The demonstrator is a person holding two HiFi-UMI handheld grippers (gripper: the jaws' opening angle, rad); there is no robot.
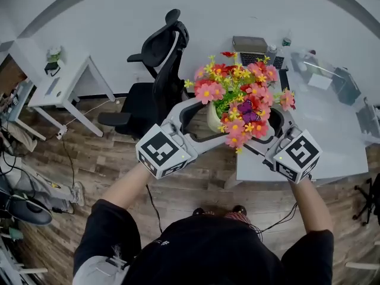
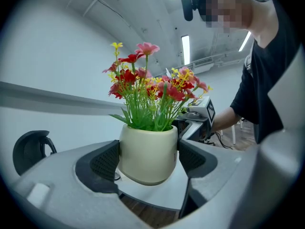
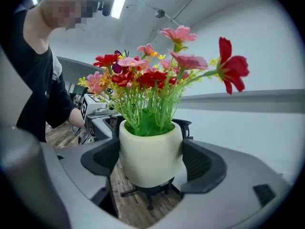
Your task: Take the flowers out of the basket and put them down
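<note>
Left gripper (image 2: 147, 160): jaws clamped on the cream pot (image 2: 147, 149), one pad on each side. Right gripper (image 3: 150, 160): same, clamped on that pot from the opposite side. Flowers (image 1: 243, 97) stand upright in the pot. The pot is held in the air and rests on nothing; the right gripper view shows wood floor (image 1: 196, 189) under it, the left gripper view shows the white table (image 1: 332, 147) edge. No basket in any view, so I judge the take-out is done and only the set-down is left. Head view: pot hangs by the table's near-left edge. Both forearms reach forward, grippers angled in toward each other. Office chair (image 1: 157, 70) sits beyond.
</note>
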